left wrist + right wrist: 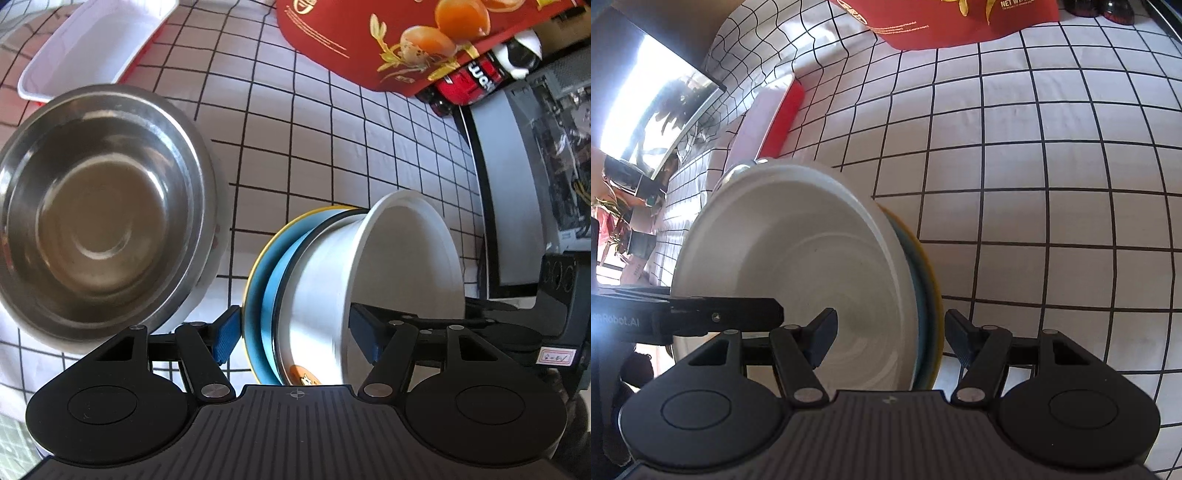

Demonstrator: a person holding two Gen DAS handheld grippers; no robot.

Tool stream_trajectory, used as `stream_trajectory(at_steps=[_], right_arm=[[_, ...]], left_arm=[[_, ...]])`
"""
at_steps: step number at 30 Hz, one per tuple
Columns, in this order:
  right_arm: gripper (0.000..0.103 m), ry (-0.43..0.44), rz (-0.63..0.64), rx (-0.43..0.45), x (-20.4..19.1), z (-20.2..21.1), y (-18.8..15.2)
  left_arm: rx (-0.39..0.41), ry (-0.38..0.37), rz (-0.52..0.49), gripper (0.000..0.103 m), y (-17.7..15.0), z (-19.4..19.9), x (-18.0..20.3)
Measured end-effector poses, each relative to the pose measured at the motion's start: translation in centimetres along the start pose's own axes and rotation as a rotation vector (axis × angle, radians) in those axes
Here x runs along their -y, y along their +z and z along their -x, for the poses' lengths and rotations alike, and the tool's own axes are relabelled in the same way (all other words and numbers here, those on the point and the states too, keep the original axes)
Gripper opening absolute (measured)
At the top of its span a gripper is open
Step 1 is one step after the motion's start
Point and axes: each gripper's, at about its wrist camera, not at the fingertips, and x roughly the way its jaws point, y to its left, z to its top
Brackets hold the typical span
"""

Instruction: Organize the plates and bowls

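Note:
A stack stands on its edge over the checked cloth: a white bowl [321, 288] nested on a blue plate [271, 291] and a yellow-rimmed plate [253, 295]. My left gripper [295, 334] is shut on this stack, one blue pad on the yellow plate's back and the other at the bowl's rim. From the opposite side my right gripper [890, 338] closes around the same white bowl [798, 258] and plates [925, 280]. The left gripper's finger [720, 317] reaches across the bowl's mouth. A large steel bowl [103, 206] sits upright to the left.
A white tray [96, 44] with a red underside lies at the far left. A red printed box [388, 44] and a red toy car [469, 83] are at the back. Grey equipment [517, 184] lines the table's right edge. Checked cloth [1052, 184] spreads to the right.

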Motion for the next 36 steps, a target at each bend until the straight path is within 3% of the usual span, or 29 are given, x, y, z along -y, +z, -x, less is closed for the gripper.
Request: stream_trajectory(at_steps=[12, 17, 24, 29, 36], right_arm=[[0.066, -0.031, -0.096, -0.035, 0.7, -0.3, 0.0], [0.066, -0.036, -0.094, 0.027, 0.5, 1.5, 0.1], [0.064, -0.119, -0.069, 0.181, 0.1, 4.7, 0.7], [0.051, -0.07, -0.063, 0.162, -0.1, 5.0, 0.2], [0.051, -0.009, -0.008, 0.184, -2.0, 6.2, -0.6]], left_arm=[[-0.064, -0.024, -0.01, 0.073, 0.9, -1.0, -0.1], [-0.071, -0.047, 0.003, 0.073, 1.2, -1.1, -0.5], [-0.048, -0.033, 0.002, 0.073, 1.0, -1.2, -0.3], [-0.033, -0.015, 0.005, 0.073, 0.7, -1.1, -0.2], [-0.016, 0.004, 0.002, 0.072, 0.4, -0.9, 0.0]])
